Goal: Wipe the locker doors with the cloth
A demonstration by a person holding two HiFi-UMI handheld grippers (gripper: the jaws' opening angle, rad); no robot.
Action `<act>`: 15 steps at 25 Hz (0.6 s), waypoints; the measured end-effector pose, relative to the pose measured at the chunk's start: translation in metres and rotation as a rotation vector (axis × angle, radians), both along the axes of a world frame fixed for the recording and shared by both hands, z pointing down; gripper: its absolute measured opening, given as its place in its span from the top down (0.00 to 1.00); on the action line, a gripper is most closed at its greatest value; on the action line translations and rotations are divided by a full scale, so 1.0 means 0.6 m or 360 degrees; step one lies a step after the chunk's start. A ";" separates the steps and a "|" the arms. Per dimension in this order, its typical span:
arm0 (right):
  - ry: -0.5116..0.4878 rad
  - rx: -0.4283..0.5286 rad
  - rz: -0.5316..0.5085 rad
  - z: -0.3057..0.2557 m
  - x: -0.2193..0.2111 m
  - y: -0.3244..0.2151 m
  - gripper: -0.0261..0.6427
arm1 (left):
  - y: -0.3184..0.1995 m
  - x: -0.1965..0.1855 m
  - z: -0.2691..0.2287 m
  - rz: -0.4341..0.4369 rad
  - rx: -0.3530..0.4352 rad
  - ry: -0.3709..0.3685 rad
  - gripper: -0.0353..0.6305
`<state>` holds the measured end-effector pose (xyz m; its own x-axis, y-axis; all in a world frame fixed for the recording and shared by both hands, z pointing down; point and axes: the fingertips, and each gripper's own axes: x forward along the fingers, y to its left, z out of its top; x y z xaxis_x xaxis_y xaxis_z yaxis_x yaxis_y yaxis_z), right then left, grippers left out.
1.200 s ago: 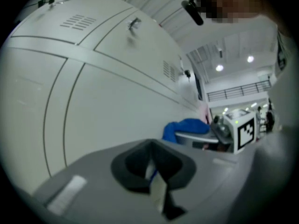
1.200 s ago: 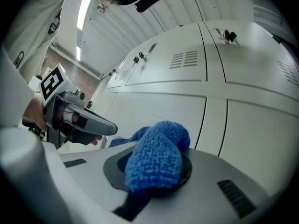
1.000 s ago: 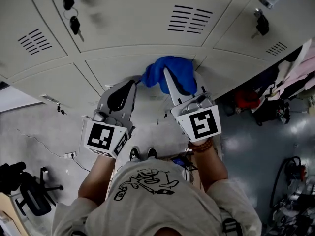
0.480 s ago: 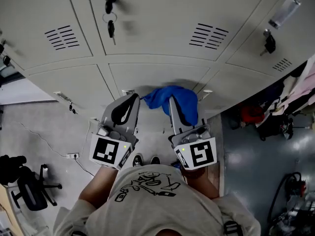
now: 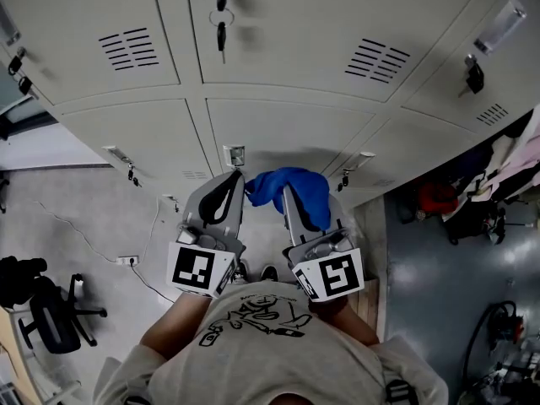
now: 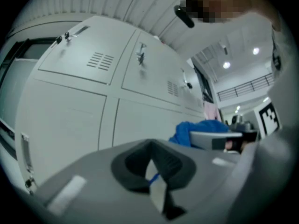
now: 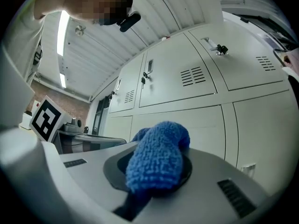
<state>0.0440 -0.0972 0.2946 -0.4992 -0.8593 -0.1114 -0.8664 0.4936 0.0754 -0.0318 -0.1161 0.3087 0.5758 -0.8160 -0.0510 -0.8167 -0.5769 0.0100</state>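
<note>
A blue cloth (image 5: 291,191) hangs bunched between my two grippers in front of the grey locker doors (image 5: 287,133). My right gripper (image 5: 291,199) is shut on its bulk; in the right gripper view the cloth (image 7: 156,155) bulges out over the closed jaws. My left gripper (image 5: 234,188) is shut on the cloth's left corner, and a thin blue sliver shows between its jaws (image 6: 152,171). In the left gripper view the cloth (image 6: 196,132) sits to the right, short of the locker doors (image 6: 70,120). Neither gripper touches a door.
Keys (image 5: 223,7) hang from the upper middle lock, with more locks to the right (image 5: 475,74). A black chair (image 5: 42,319) stands on the floor at the left. Bags and clothes (image 5: 472,192) pile up at the right. A wall socket with a cable (image 5: 126,261) is low on the left.
Both grippers, with the cloth between them, have dropped lower in the head view and drawn back from the locker doors toward the person's body. More of the upper lockers now shows.
</note>
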 end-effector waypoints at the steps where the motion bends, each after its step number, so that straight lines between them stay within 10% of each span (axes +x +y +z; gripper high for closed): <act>1: -0.0003 0.0000 0.0003 -0.001 0.001 0.002 0.93 | 0.002 0.001 -0.001 0.0003 0.0002 -0.0001 0.94; 15: -0.0035 -0.0007 0.0014 0.000 0.019 0.024 0.93 | 0.028 0.025 -0.011 0.0046 0.0027 -0.0009 0.94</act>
